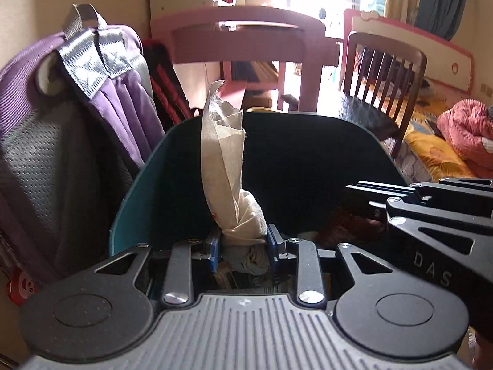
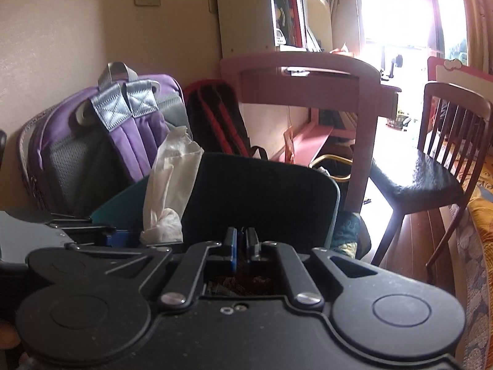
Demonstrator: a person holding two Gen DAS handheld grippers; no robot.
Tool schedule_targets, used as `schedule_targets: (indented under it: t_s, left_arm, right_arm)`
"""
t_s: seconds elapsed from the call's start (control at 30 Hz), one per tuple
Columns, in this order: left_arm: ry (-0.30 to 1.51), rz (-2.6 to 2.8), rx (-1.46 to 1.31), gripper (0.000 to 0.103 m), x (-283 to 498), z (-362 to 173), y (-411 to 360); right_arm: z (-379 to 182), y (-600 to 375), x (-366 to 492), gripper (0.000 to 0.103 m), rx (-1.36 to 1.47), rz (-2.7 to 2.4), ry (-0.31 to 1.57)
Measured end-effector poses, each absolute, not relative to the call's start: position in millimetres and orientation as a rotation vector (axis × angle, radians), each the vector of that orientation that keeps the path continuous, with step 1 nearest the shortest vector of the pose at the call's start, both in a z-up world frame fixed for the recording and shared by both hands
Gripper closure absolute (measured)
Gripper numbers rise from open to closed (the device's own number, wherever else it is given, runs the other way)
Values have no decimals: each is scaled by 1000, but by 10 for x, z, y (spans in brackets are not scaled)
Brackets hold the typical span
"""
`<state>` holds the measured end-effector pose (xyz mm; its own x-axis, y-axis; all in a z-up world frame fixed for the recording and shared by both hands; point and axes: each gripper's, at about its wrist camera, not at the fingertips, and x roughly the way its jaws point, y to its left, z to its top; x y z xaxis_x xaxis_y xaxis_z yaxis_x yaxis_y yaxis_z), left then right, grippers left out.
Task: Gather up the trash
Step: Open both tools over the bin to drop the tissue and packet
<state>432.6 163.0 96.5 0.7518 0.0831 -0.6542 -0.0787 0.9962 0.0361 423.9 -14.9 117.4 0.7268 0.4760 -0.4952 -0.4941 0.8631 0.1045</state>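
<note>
Tissue held over the bin, not yet dropped

Left view: the left gripper [image 1: 243, 243] is partly closed, its blue pads clamped on a twisted tissue [image 1: 228, 178] that stands up at frame centre, right over the dark mouth of the teal bin [image 1: 135, 191]; the right gripper [image 1: 431, 212] pokes in from the right edge, and older rubbish shows low in the bin. Right view: the right gripper [image 2: 242, 242] is closed with nothing between its pads, aimed at the bin [image 2: 265, 191]; the tissue [image 2: 169, 194] rises at centre left. Only this view shows the tissue leaning near the bin's left rim, so I reckon it could catch there or fall outside by the purple bag [image 2: 101, 141] if let go early
</note>
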Motion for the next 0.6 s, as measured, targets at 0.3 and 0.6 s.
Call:
schedule_targets:
  t_s: [0.3, 0.6]
  left_arm:
    - [747, 128, 17, 67, 4359, 917, 1579]
    - [701, 157, -12, 36, 4203, 1027, 1525]
  right_arm:
    - [1145, -202, 4260, 80, -33, 521, 568]
    - [1284, -453, 4150, 58, 11, 507, 536]
